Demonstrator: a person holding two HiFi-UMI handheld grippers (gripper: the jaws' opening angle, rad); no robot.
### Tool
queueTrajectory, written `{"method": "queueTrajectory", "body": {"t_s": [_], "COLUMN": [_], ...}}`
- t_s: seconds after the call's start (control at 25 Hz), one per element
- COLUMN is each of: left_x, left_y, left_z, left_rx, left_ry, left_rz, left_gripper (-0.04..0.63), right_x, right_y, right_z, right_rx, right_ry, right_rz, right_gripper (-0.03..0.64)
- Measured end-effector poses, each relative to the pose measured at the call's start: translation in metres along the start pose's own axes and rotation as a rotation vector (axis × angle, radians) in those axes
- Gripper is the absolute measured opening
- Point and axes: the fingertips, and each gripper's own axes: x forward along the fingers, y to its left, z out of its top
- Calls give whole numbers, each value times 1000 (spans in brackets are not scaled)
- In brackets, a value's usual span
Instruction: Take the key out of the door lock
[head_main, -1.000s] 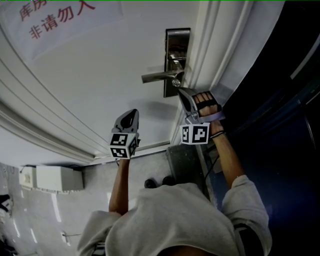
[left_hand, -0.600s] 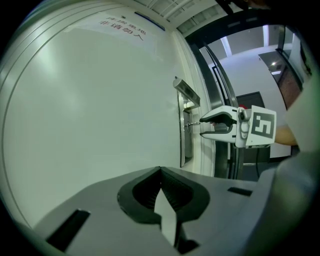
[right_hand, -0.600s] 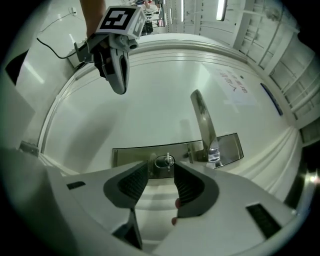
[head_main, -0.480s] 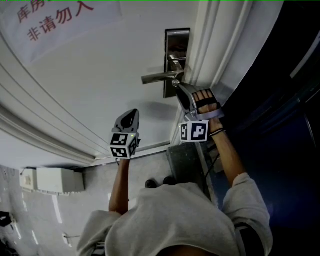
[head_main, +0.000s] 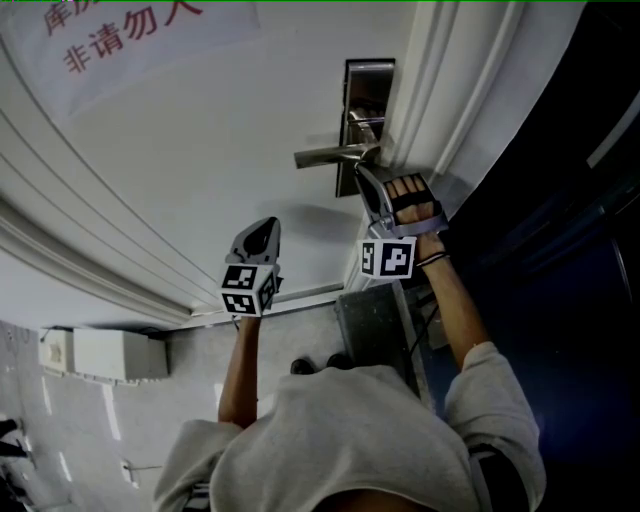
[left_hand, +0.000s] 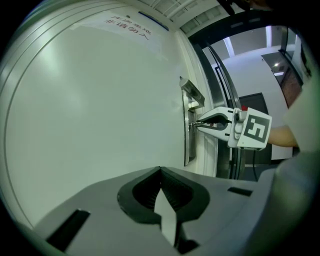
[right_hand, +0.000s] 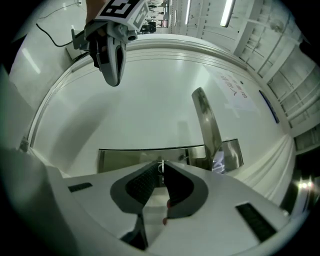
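Note:
A steel lock plate (head_main: 365, 80) with a lever handle (head_main: 325, 155) sits on the white door. My right gripper (head_main: 370, 172) points up at the plate just under the handle. In the right gripper view the thin key (right_hand: 161, 167) stands edge-on in the lock plate (right_hand: 120, 157), and the closing jaws' tips pinch it from both sides. In the head view the gripper hides the key. My left gripper (head_main: 263, 232) hangs shut and holds nothing, lower left of the lock, away from the door hardware. It also shows in the right gripper view (right_hand: 112, 75).
A paper sign (head_main: 130, 35) with red characters is on the door, upper left. The white door frame (head_main: 440, 90) runs right of the lock, with a dark opening beyond. Below are a white box (head_main: 105, 355) and the person's shoes (head_main: 320, 364) on the floor.
My right gripper has edged up closer to the lock plate under the handle. The left gripper has kept its place.

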Motion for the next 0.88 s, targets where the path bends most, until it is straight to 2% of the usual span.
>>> {"method": "queueTrajectory", "body": {"t_s": [0.4, 0.88], "left_x": [3, 1], "left_y": [0, -3], "left_z": [-1, -4], "left_rx": [0, -4], "left_ry": [2, 10], "left_rz": [-4, -6], "left_gripper": [17, 17], "right_x": [4, 3], "right_y": [-2, -2], "right_z": [-4, -4], "right_rx": [-32, 3], "right_ry": [13, 20], "right_rz": [-40, -32], "right_gripper": [34, 32]}}
